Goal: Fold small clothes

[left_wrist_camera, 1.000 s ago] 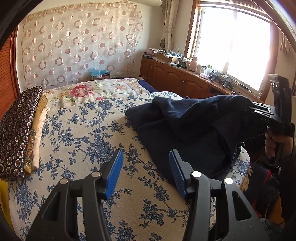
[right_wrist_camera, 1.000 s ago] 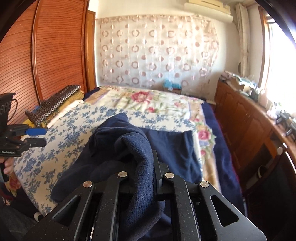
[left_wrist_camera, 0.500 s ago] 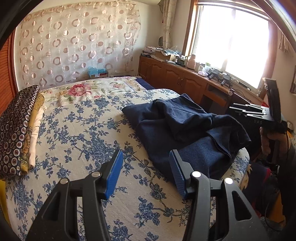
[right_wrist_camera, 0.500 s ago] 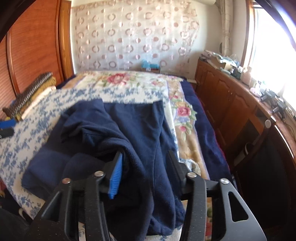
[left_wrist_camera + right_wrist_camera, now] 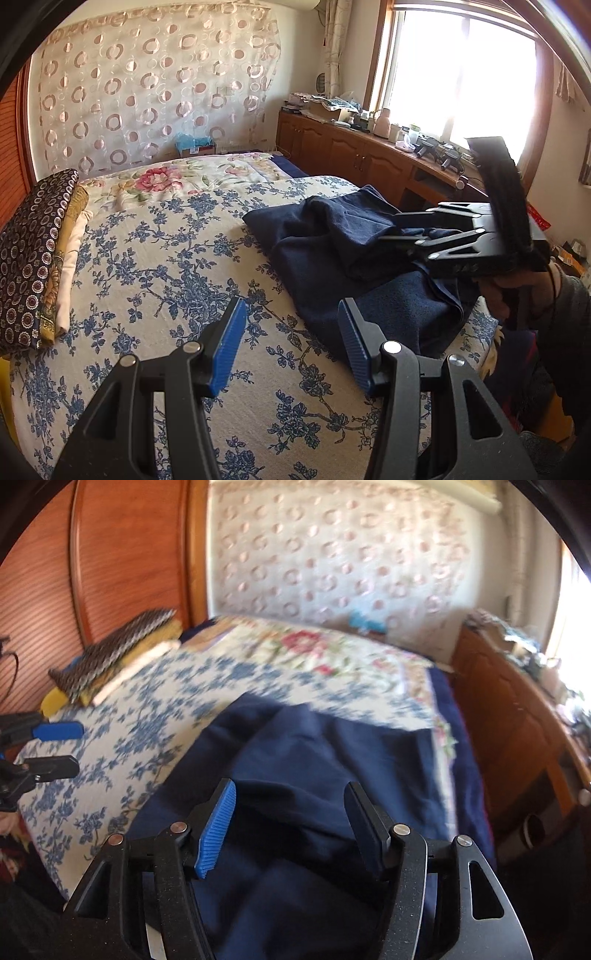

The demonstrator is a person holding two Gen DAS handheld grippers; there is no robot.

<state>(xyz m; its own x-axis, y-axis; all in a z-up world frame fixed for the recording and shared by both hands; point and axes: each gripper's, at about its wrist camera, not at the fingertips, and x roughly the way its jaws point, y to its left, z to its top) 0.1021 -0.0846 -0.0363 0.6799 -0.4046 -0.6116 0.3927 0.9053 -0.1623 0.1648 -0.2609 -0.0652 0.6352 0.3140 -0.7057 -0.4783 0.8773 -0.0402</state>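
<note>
The navy garment (image 5: 314, 760) lies rumpled on the bed (image 5: 155, 266); the right gripper (image 5: 291, 819), jaws just opened, grips nothing; the left gripper (image 5: 291, 339) gapes empty.

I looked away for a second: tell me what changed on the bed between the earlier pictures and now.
The right gripper let go of the navy garment: its jaws, clamped on a lifted fold a second ago, have just been opening, and the fold has dropped back onto the floral bedspread. The cloth now lies loose beneath the open fingers. The left gripper stayed open and empty over the bedspread; the folded stack is unchanged.
</note>
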